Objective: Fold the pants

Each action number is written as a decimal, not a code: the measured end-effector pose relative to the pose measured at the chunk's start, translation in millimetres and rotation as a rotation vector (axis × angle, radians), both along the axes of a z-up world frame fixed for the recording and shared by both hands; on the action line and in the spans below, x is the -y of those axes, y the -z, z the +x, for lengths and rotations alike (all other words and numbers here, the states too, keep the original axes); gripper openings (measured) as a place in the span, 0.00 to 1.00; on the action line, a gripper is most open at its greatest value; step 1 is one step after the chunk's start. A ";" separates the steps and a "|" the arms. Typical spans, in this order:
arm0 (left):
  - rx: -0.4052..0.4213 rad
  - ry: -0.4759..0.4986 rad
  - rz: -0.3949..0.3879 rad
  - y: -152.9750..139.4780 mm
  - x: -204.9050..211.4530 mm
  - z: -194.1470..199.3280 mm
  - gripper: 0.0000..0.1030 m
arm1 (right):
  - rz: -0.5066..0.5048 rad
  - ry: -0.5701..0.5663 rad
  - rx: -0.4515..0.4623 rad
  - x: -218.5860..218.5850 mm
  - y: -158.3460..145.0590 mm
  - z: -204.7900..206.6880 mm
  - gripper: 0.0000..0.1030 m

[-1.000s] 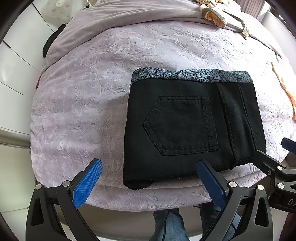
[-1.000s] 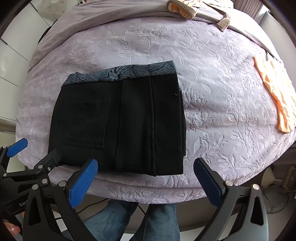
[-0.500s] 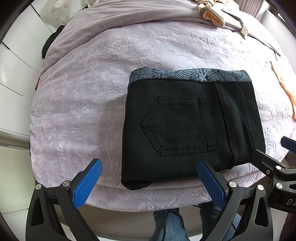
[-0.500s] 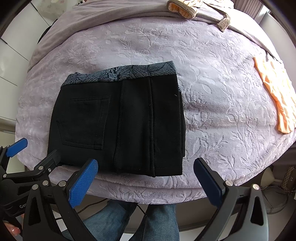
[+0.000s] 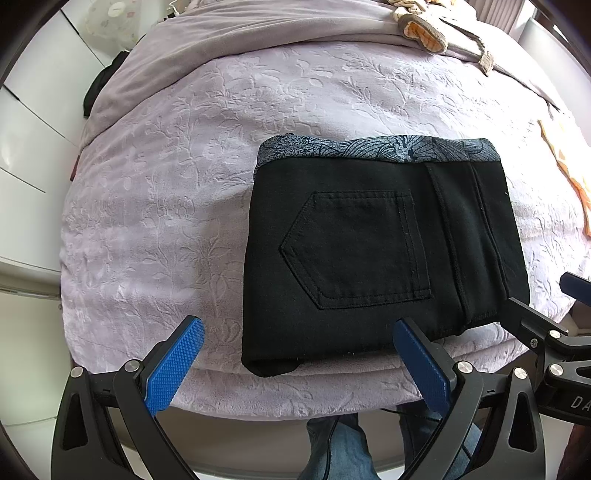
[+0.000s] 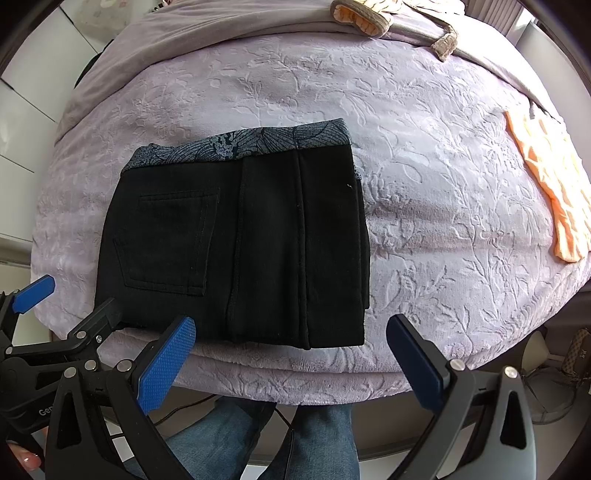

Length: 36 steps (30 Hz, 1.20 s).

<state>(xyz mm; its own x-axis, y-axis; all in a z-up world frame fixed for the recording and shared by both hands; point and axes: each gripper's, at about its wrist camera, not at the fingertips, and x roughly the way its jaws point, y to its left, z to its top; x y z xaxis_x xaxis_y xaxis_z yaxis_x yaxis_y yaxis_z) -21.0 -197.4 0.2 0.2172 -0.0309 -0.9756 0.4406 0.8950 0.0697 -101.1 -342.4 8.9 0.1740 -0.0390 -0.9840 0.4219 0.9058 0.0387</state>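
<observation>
Black pants [image 5: 384,251] — folded, centre frame, on bed [image 5: 166,206]; left hand-held gripper [image 5: 295,365] and right hand-held gripper [image 6: 291,365] — both spread apart, empty.

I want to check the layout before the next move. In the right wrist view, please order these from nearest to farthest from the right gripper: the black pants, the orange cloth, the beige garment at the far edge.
From the right gripper:
1. Black pants, just ahead, slightly left.
2. Orange cloth, far right.
3. Beige garment, top, far edge.
</observation>
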 end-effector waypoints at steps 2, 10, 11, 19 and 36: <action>0.000 0.000 -0.001 -0.2 0.4 -0.1 1.00 | -0.001 -0.001 -0.001 0.0 -0.1 0.5 1.00; -0.002 0.003 0.001 -0.9 0.1 -1.2 1.00 | -0.001 -0.003 -0.001 0.4 0.1 0.8 1.00; -0.002 0.005 0.002 -1.0 -0.3 -1.5 1.00 | -0.001 -0.002 -0.001 0.2 -0.1 0.8 1.00; 0.003 0.017 0.003 -1.2 -2.6 -3.5 1.00 | -0.001 -0.001 -0.003 -1.8 0.9 -2.3 1.00; 0.005 0.017 0.003 -1.1 -1.7 -3.7 1.00 | -0.009 0.000 -0.007 -3.7 1.3 -2.5 1.00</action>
